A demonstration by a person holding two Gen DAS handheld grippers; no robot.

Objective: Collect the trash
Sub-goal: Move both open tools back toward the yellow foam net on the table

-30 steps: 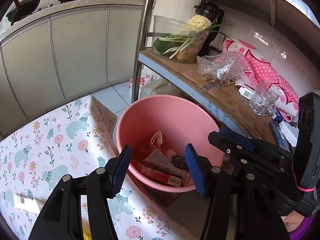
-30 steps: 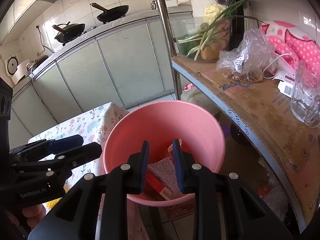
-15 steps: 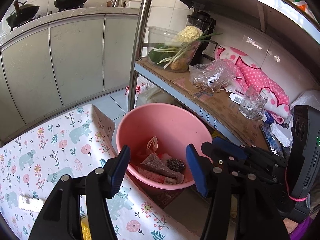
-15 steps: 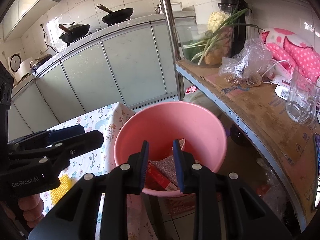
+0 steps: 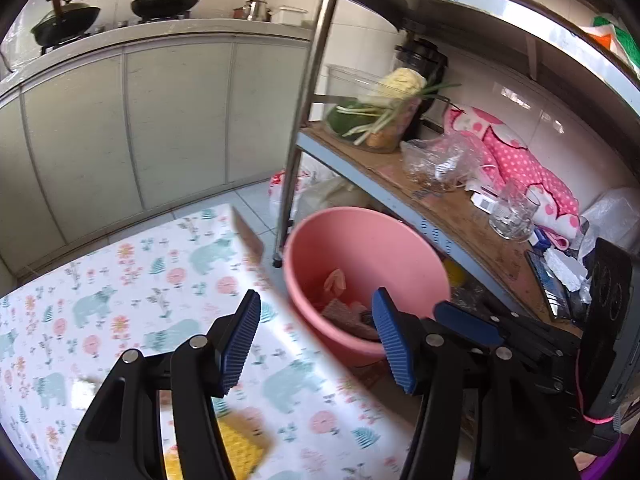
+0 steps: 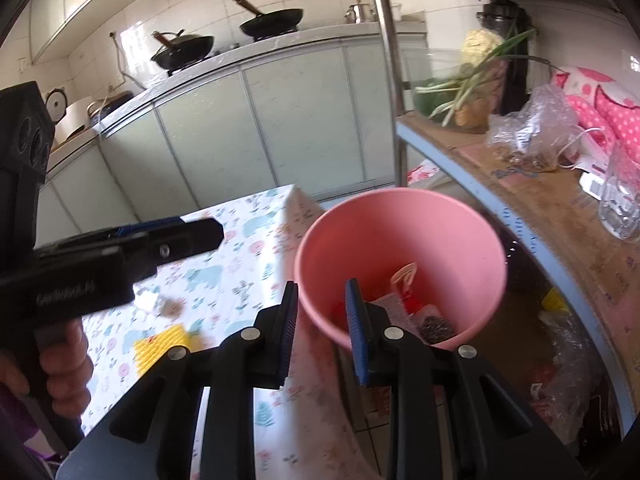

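A pink bucket [image 5: 360, 248] stands on the floor beside the table corner and holds wrappers and a steel scourer; it also shows in the right wrist view [image 6: 400, 236]. My left gripper [image 5: 316, 340] is open and empty above the table edge, just short of the bucket. My right gripper [image 6: 320, 320] is open and empty over the bucket's near rim. A yellow scrap [image 5: 240, 444] lies on the floral tablecloth under my left gripper, also seen in the right wrist view [image 6: 160, 348]. A small brown scrap [image 6: 170, 308] lies near it.
A metal shelf rack [image 5: 460, 216] stands right of the bucket with a bowl of vegetables [image 5: 376, 120], a plastic bag [image 5: 440, 164] and a glass [image 5: 512, 212]. Kitchen cabinets [image 5: 160, 120] with woks on top lie behind. The floral table [image 5: 120, 300] fills the left.
Both grippers have pulled back and up from the bucket toward the table. The right gripper's fingers have spread wider. More of the table and the yellow scrap now show.
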